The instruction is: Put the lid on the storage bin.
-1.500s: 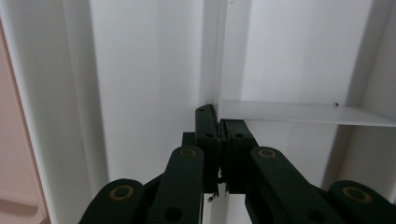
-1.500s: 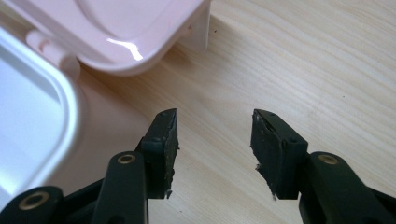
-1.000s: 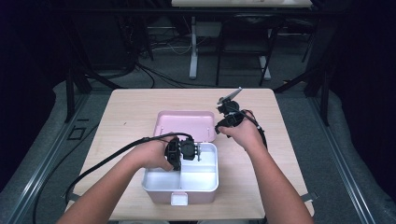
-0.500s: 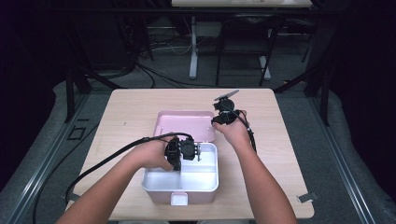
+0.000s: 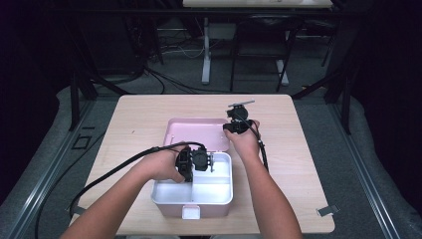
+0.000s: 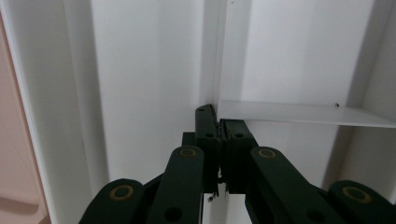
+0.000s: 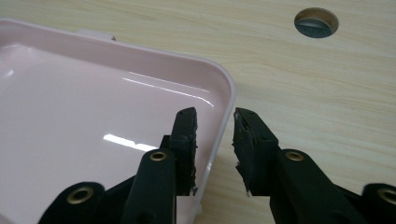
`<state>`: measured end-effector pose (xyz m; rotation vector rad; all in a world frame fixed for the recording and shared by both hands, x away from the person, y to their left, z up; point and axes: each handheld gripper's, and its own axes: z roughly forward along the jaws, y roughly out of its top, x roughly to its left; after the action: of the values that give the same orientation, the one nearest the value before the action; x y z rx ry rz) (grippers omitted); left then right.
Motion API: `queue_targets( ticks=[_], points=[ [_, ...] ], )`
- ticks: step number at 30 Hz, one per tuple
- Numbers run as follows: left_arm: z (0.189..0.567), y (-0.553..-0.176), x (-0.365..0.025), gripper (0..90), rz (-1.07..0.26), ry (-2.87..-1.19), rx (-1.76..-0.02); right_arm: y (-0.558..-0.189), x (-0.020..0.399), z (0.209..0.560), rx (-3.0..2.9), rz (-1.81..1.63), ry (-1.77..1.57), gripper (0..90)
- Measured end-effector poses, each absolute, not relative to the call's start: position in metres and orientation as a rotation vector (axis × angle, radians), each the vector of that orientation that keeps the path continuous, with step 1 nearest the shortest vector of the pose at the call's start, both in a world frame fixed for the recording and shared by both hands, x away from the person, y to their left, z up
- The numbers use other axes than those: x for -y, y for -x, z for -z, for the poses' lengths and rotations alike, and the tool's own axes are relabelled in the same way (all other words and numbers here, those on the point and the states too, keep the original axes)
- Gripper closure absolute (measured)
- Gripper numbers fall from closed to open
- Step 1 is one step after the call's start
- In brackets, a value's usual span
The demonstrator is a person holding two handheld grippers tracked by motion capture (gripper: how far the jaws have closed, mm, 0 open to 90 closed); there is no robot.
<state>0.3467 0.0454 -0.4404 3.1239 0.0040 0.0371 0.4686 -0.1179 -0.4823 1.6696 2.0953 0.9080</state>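
A white box (image 5: 214, 191) with inner dividers stands open near the table's front. Its pink lid (image 5: 196, 130) lies flat behind it. My left gripper (image 5: 201, 162) reaches into the box. In the left gripper view this gripper (image 6: 218, 114) is shut on the thin white divider (image 6: 215, 56). My right gripper (image 5: 234, 128) is at the lid's far right corner. In the right gripper view its jaws (image 7: 215, 119) straddle the lid's rim (image 7: 226, 88), one inside the lid (image 7: 93, 102) and one outside. They have just been closing, and a gap remains on both sides.
The wooden table (image 5: 308, 164) has a round hole (image 7: 316, 22) beyond the lid. A white latch (image 5: 191, 213) sits on the box's front. Black cables trail from both grippers. A piece of tape (image 5: 326, 210) marks the table's front right corner.
My right gripper has come down and a little left to the lid's corner, and its jaws have narrowed around the rim. The left gripper has stayed in the box.
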Motion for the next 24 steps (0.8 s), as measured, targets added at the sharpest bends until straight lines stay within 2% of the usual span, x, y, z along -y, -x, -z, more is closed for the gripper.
queue_targets(
  ticks=[10, 24],
  points=[
    [0.441, -0.346, -0.045, 86.7, -0.043, -3.124, -0.002, -0.477, 0.12, 0.496, -2.059, -0.961, -1.765, 75.0],
    [0.44, -0.346, -0.045, 86.8, -0.047, -3.124, -0.002, -0.48, 0.122, 0.494, -2.045, -0.978, -1.817, 79.6]
  ],
)
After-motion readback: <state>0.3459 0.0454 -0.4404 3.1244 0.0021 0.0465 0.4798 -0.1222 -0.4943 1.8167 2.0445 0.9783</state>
